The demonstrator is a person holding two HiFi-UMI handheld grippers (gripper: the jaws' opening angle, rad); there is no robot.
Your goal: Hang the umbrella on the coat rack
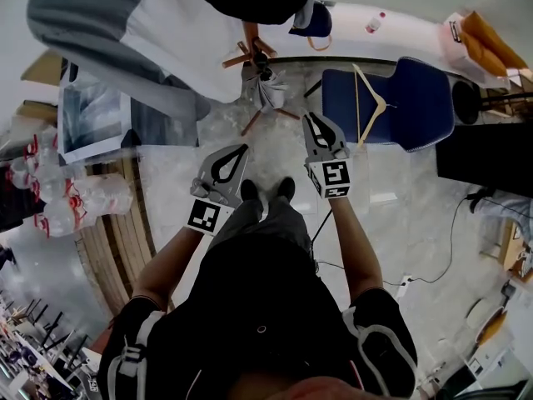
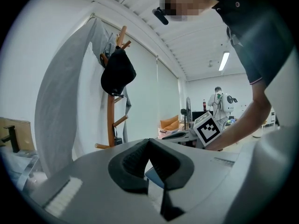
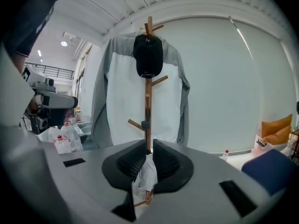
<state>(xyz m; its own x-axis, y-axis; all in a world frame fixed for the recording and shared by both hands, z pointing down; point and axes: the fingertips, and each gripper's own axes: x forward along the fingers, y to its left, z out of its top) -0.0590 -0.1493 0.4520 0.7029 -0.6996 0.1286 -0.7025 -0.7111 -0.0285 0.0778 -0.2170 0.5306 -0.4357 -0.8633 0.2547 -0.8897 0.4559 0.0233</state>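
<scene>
Right gripper [image 3: 148,149] and left gripper [image 2: 148,143] both pinched together, empty; umbrella [image 3: 149,174] apparently hangs on rack [image 3: 148,97], task seemingly complete.

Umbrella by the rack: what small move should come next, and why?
Probably draw the right gripper back from the rack. The umbrella seems to hang from a low peg already, clear of the gripper, whose jaws stand nearly shut with nothing between them, so nothing looks left to carry.
</scene>
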